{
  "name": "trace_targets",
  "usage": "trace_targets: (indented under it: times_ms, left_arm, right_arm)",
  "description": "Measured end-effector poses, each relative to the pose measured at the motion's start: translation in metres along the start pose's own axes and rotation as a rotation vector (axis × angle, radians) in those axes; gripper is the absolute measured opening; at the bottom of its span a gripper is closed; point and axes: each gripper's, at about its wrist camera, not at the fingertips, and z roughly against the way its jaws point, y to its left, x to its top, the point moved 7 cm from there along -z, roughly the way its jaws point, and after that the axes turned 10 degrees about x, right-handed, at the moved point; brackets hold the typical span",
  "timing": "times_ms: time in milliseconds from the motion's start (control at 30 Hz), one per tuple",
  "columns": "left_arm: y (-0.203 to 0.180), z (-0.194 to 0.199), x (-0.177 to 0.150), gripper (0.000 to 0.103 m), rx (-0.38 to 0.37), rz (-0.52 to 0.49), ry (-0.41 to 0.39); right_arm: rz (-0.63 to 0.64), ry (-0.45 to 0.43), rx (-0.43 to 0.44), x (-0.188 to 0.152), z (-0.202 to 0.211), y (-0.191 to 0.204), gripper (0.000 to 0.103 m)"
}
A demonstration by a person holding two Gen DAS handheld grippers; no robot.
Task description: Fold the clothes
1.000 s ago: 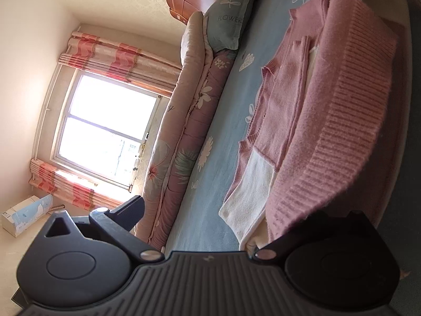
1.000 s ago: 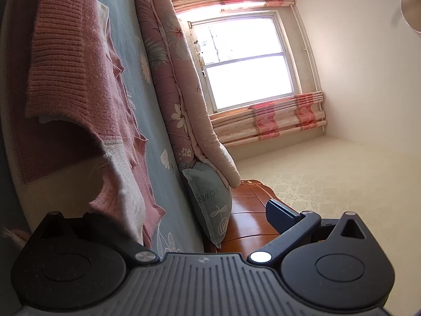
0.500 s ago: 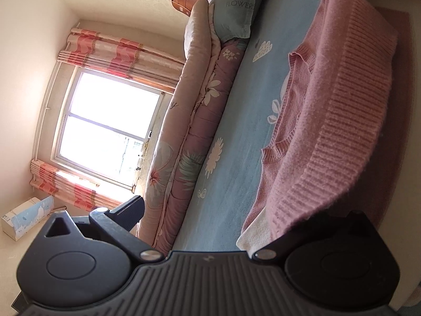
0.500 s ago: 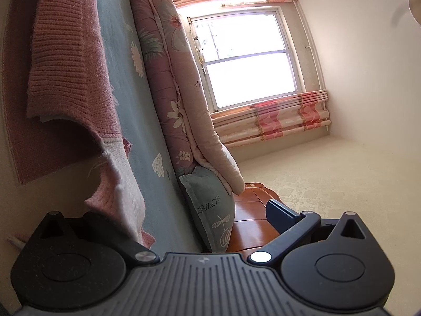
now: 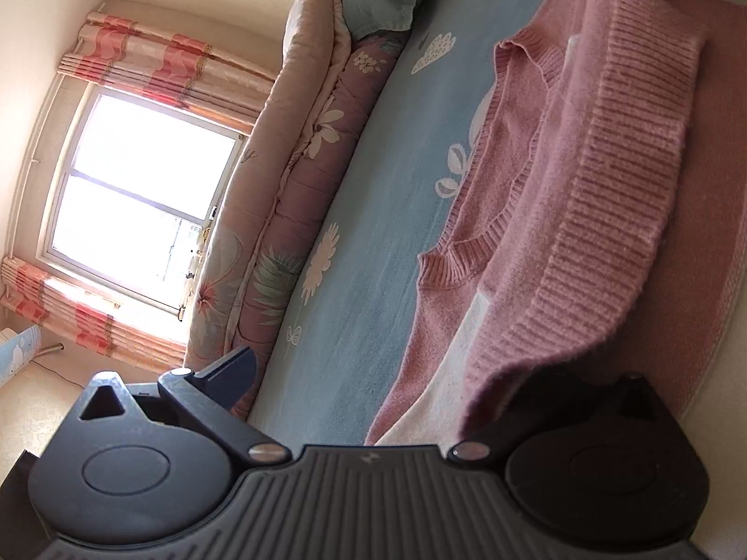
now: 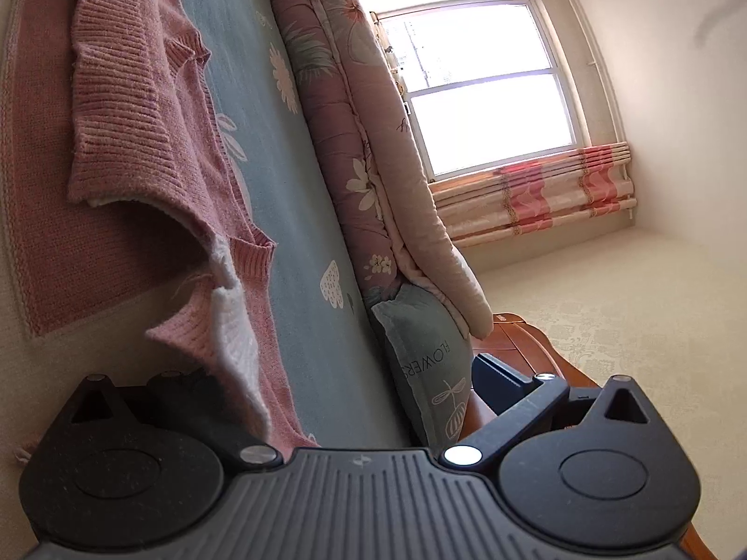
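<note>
A blue floral bed point(image 5: 373, 242) carries a pink knit sweater point(image 5: 583, 196) along its near edge, at 3 o'clock in the left wrist view and 9 o'clock in the right. A rolled quilt point(image 5: 289, 186) and a pillow point(image 6: 425, 364) line the far side. The sweater, ribbed at hem and cuffs with white panels, looks soft, light and limp, likely to sag and stretch; the firmer ribbed hem seems the best hold. The left claw point(image 5: 369, 401) and right claw point(image 6: 369, 415) each stand wide apart, one finger buried under the raised hem; whether either actually pinches it cannot be told.
</note>
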Motion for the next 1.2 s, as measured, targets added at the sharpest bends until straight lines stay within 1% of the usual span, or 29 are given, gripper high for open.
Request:
trace_targets:
  times_ms: [133,267,333,400,500,567,633,733,767,833,933,1033,1100,1167,1200]
  left_arm:
    - [0.006,0.007,-0.006,0.102,-0.062,0.011,0.011]
    - [0.009,0.029,-0.018,0.102,-0.101,-0.018,-0.005]
    - [0.009,0.041,-0.023,0.102,-0.132,-0.016,-0.012]
    - [0.009,0.049,-0.024,0.102,-0.146,-0.006,-0.025]
    - [0.011,0.043,-0.019,0.102,-0.133,0.011,-0.025]
    - [0.017,0.030,-0.013,0.102,-0.123,0.045,-0.013]
    - [0.025,0.015,-0.006,0.102,-0.134,0.099,0.003]
    - [0.032,-0.009,0.001,0.102,-0.129,0.144,0.024]
    - [0.032,-0.016,0.002,0.102,-0.128,0.149,0.030]
    - [0.029,-0.028,0.004,0.103,-0.149,0.150,0.043]
    - [0.028,-0.037,0.006,0.103,-0.185,0.167,0.046]
    - [0.042,-0.030,0.007,0.102,-0.210,0.220,0.018]
    - [0.058,-0.022,0.007,0.102,-0.222,0.269,-0.001]
    - [0.075,-0.011,0.005,0.102,-0.217,0.306,-0.016]
    - [0.083,-0.005,0.004,0.102,-0.215,0.323,-0.020]
  right_arm:
    - [-0.046,0.009,0.089,-0.003,0.002,-0.006,0.103]
    - [-0.126,0.009,0.193,-0.014,0.025,-0.013,0.103]
    - [-0.170,0.002,0.249,-0.020,0.040,-0.014,0.103]
    - [-0.197,-0.011,0.279,-0.025,0.051,-0.014,0.103]
    - [-0.215,-0.018,0.266,-0.026,0.047,-0.018,0.103]
    - [-0.228,-0.016,0.250,-0.024,0.035,-0.025,0.103]
    - [-0.255,-0.028,0.249,-0.019,0.022,-0.034,0.103]
    - [-0.289,-0.033,0.255,-0.014,-0.001,-0.046,0.103]
    - [-0.298,-0.033,0.270,-0.013,-0.010,-0.048,0.103]
    - [-0.326,-0.033,0.300,-0.012,-0.027,-0.051,0.103]
    - [-0.397,-0.045,0.380,-0.012,-0.043,-0.058,0.103]
    - [-0.481,-0.070,0.400,-0.015,-0.039,-0.080,0.103]
    - [-0.524,-0.108,0.384,-0.019,-0.025,-0.100,0.103]
    - [-0.575,-0.135,0.370,-0.024,-0.011,-0.119,0.103]
    - [-0.605,-0.145,0.377,-0.026,-0.003,-0.127,0.103]
